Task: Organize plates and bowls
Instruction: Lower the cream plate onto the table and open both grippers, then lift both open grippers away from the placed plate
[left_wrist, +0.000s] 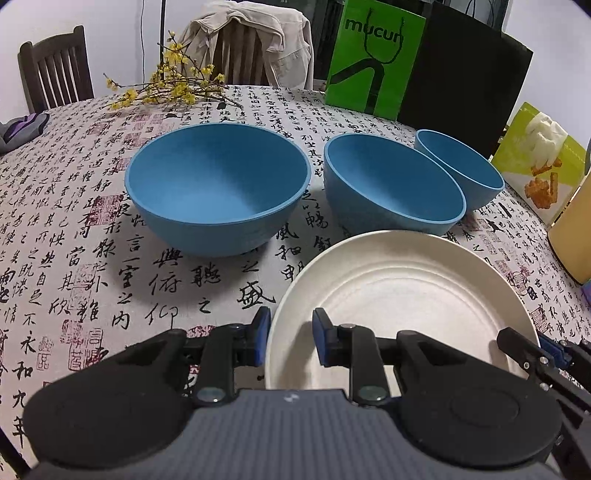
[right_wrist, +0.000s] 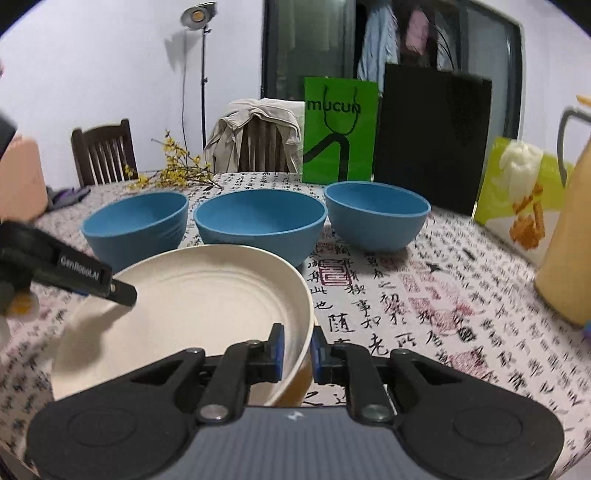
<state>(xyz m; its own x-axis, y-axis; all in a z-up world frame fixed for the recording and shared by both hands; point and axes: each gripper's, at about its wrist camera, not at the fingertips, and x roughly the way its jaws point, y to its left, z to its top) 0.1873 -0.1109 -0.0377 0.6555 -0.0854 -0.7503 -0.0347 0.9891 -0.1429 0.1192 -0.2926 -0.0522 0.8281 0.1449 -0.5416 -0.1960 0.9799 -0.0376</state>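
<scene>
1. Cream-white, the ridged plate (left_wrist: 402, 299) fills the lower right of the left wrist view, lying on a round table under a calligraphy-print tablecloth (left_wrist: 74, 258). The left gripper (left_wrist: 290, 338) straddles the plate's near-left rim: one blue pad (left_wrist: 261, 334) is outside the rim, the other over the plate's inside, with a visible gap between pads and rim, so the jaws look narrowly parted and I cannot tell that they press on it. The right gripper's finger (left_wrist: 524, 352) reaches over the plate's right edge. Behind the plate stand three blue bowls in a row: a large bowl (left_wrist: 218, 192), a middle bowl (left_wrist: 391, 184) and a small bowl (left_wrist: 461, 166) that touches or overlaps the middle one. Yellow-flowered twigs (left_wrist: 173, 81), a green paper bag (left_wrist: 373, 59) and a black bag (left_wrist: 469, 74) are at the far edge.

2. Right wrist view: the right gripper (right_wrist: 297, 354) has the plate (right_wrist: 184, 314) rim between its blue pads, jaws narrow, close against the rim on both sides; the plate's edge there looks tilted up. The left gripper's finger (right_wrist: 85, 277) lies over the plate's far-left rim. Three bowls (right_wrist: 258, 225) stand just behind the plate. A yellow jug (right_wrist: 565, 240) stands at right.
</scene>
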